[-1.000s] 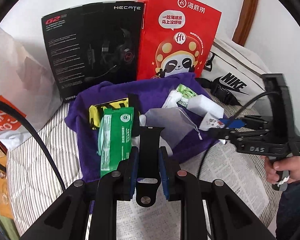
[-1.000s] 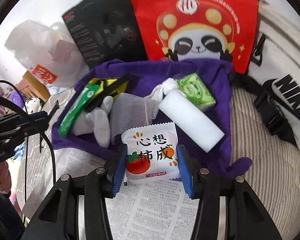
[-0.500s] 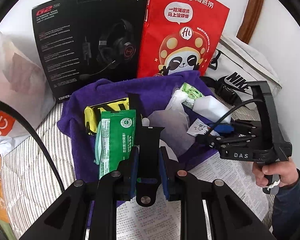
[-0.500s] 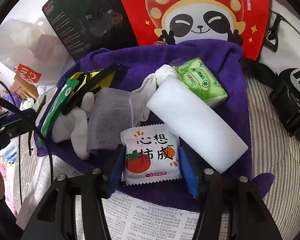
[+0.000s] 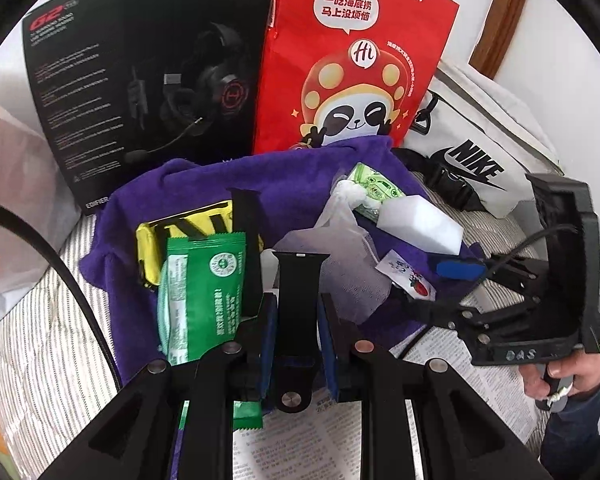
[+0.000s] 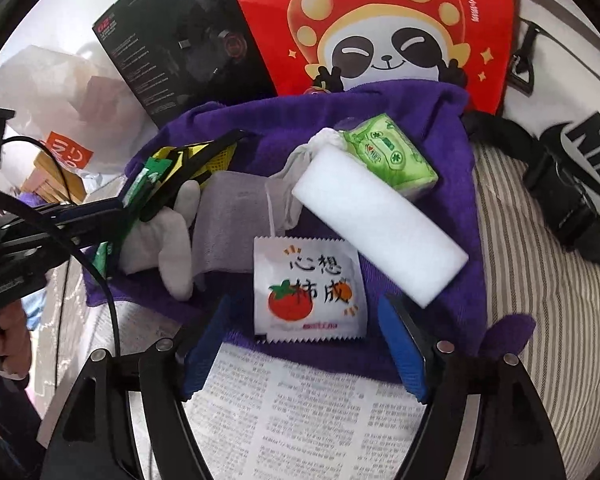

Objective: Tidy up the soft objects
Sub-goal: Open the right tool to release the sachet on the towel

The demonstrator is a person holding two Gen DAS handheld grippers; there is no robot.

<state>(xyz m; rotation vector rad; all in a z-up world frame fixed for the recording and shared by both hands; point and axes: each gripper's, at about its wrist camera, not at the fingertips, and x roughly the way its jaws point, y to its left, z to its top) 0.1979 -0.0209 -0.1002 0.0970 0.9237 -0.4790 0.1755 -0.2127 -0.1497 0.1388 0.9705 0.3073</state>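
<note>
My left gripper is shut on a black watch strap and holds it over the front of the purple towel. My right gripper is open, and the white tomato-print packet lies between its blue pads on the towel's front edge. On the towel lie a green sachet, a yellow pouch, a grey drawstring bag, a white foam block, a green tissue pack and a white glove.
A black headset box, a red panda paper bag and a white Nike bag stand behind the towel. A white plastic bag is at the left. Newspaper covers the striped bedding in front.
My right gripper carried the tomato packet forward onto the towel's front edge and opened, letting it go. My left gripper moved forward over the towel with the strap still held.
</note>
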